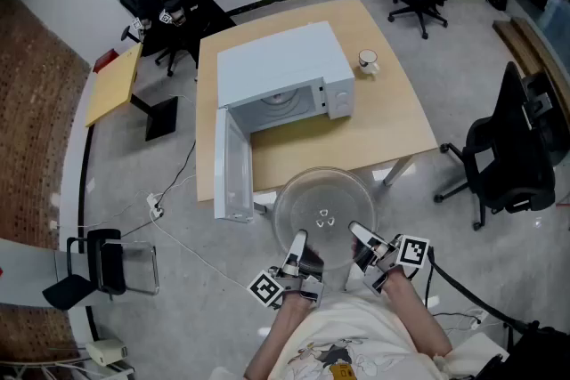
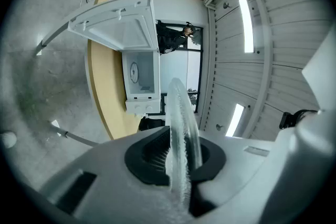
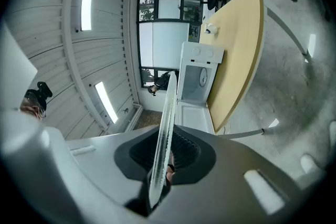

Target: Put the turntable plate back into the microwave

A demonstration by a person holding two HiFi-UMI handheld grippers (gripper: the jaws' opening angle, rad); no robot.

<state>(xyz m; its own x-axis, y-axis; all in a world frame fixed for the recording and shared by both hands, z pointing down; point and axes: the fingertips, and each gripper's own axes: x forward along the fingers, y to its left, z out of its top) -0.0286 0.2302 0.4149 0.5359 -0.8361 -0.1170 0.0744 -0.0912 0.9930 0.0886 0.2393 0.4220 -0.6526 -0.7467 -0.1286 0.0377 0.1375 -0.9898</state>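
Note:
A round clear glass turntable plate (image 1: 322, 214) is held level in front of me, short of the table. My left gripper (image 1: 297, 246) is shut on its near left rim, and my right gripper (image 1: 358, 238) is shut on its near right rim. In the left gripper view the plate (image 2: 182, 128) runs edge-on between the jaws; the right gripper view shows the same edge-on plate (image 3: 165, 134). The white microwave (image 1: 283, 76) stands on the table with its door (image 1: 232, 166) swung open toward me and its cavity (image 1: 280, 105) facing the plate.
The wooden table (image 1: 392, 116) also carries a white mug (image 1: 368, 60) right of the microwave. Black office chairs (image 1: 512, 156) stand at the right and back. A cable and power strip (image 1: 157, 208) lie on the floor at the left, near a small black chair (image 1: 107, 261).

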